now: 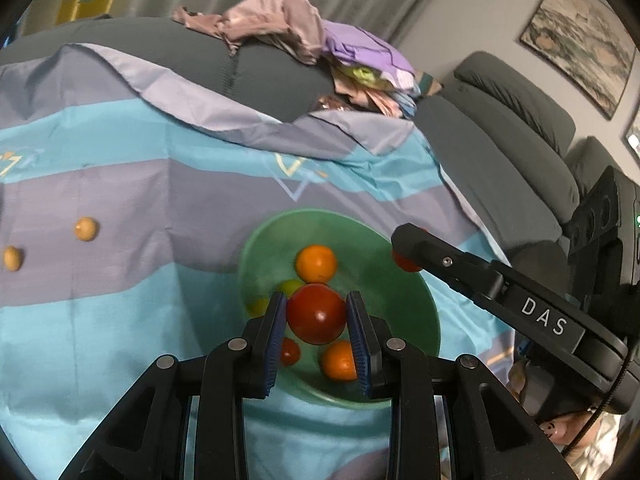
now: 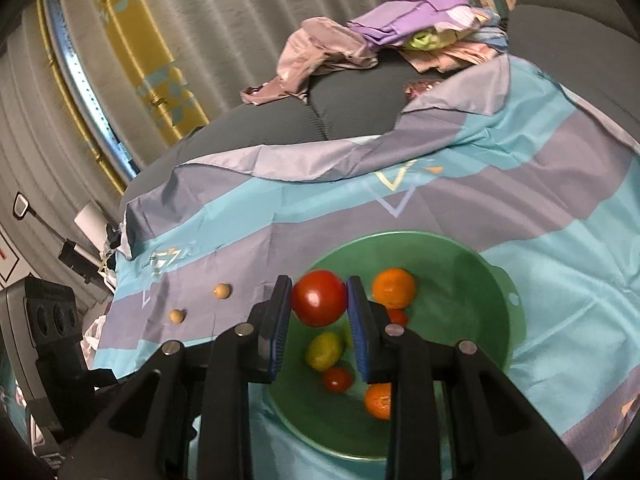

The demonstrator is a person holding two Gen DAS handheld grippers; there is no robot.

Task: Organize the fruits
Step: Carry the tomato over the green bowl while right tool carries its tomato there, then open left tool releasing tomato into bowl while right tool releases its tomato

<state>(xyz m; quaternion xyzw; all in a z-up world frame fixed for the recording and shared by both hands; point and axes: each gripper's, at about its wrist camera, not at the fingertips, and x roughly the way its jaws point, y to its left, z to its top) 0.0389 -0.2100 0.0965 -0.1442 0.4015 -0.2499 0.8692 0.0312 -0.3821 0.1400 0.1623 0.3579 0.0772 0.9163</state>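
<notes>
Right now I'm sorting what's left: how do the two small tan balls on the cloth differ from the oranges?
The tan balls lie out on the striped cloth, while the oranges sit inside the green bowl. The tan balls look smaller and pale brown; the oranges look larger and bright orange. The balls lie apart from other items; the oranges share the bowl with other fruit. Both kinds are round, and no gripper holds either.
</notes>
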